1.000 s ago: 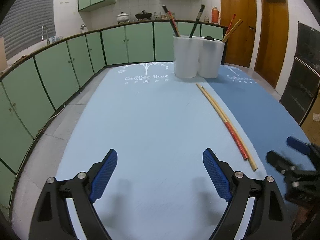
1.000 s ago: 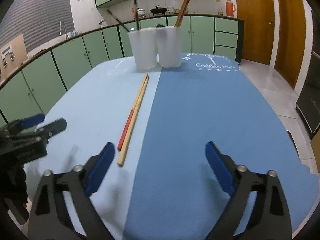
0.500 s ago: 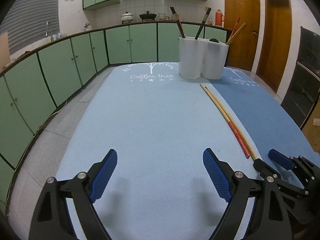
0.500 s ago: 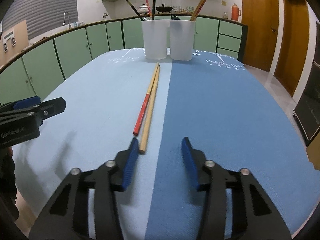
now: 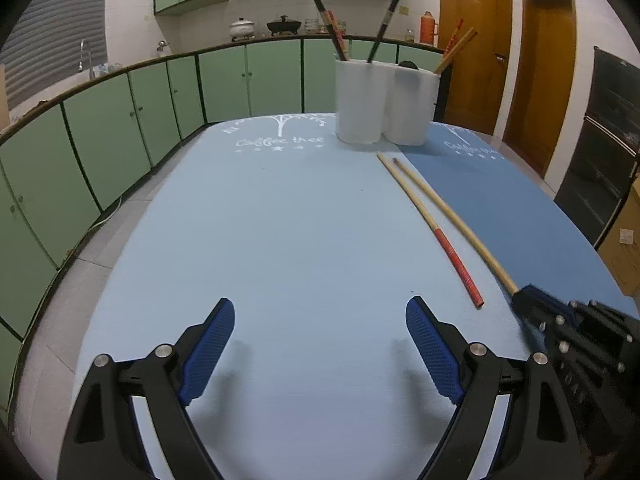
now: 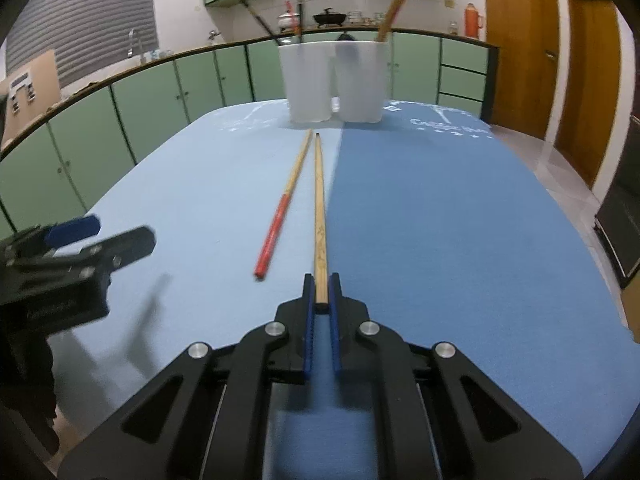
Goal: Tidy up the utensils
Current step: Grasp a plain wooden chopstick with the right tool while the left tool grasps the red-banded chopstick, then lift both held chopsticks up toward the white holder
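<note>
Two chopsticks lie on the blue table mat. My right gripper [image 6: 320, 286] is shut on the near end of the plain wooden chopstick [image 6: 319, 200], also seen in the left wrist view [image 5: 452, 210]. The red-ended chopstick [image 6: 280, 216] lies just left of it, free, and shows in the left wrist view [image 5: 448, 242]. Two white cups [image 6: 334, 80] holding several chopsticks stand at the table's far end. My left gripper [image 5: 318, 350] is open and empty above the near light-blue mat, left of the chopsticks.
The table mat [image 6: 440, 208] is light blue on the left and darker blue on the right. Green kitchen cabinets [image 5: 120, 136] curve along the left and back. Wooden doors [image 5: 472, 60] stand at the right. A dark appliance [image 5: 608, 136] is at the far right.
My right gripper moved forward and closed its jaws on the near end of the plain wooden chopstick. My left gripper stayed open and nearly still.
</note>
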The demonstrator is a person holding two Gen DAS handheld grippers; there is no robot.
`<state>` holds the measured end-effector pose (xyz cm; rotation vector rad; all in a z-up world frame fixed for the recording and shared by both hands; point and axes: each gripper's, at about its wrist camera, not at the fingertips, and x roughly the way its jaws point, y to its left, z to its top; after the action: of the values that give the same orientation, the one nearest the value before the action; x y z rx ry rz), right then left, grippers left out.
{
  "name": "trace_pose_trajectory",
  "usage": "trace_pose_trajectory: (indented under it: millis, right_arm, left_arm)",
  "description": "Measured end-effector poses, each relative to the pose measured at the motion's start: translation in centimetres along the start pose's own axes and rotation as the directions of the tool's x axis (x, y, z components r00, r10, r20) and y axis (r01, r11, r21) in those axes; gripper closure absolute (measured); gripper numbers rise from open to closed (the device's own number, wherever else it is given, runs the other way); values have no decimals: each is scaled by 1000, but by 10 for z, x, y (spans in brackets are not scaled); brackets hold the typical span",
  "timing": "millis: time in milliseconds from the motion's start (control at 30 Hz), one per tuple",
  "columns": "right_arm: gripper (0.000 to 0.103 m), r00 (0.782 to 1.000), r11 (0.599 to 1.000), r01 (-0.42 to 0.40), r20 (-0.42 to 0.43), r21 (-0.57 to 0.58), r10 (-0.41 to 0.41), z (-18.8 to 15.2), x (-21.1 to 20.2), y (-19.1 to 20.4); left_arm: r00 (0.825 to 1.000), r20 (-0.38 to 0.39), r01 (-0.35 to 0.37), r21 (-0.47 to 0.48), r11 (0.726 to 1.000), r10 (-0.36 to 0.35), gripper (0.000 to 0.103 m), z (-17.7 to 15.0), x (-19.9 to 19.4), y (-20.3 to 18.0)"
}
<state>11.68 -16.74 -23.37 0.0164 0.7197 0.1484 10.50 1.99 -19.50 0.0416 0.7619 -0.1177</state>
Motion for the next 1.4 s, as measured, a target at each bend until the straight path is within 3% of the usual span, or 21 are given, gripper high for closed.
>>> trace_pose_trajectory:
  millis: [200,467,767,1000,1400]
  right_arm:
    - [97,999,997,48,-12,59,-47,6,-1,-30]
    - [97,999,996,41,-12,75,-40,11,-3,-52]
    - [97,999,995,37,2,93,-37,15,-10,-72]
    - [97,999,994,38,14,107,-40,18,-13,-86]
    - [97,999,993,39,23,115,-42,17,-18,-90]
  left_arm:
    - [999,-12,31,-2,1000,-32,18,-1,4,-13]
    - [996,-27,88,-9,996,-88,20,2,11,-34]
    - [990,-53,128,-29,991,-130,33,6,28,-66]
    - [991,-51,122,-45,992,-124,59,10,34,-80]
    - [999,-34,2,-17,1000,-3,97,7,35,-102]
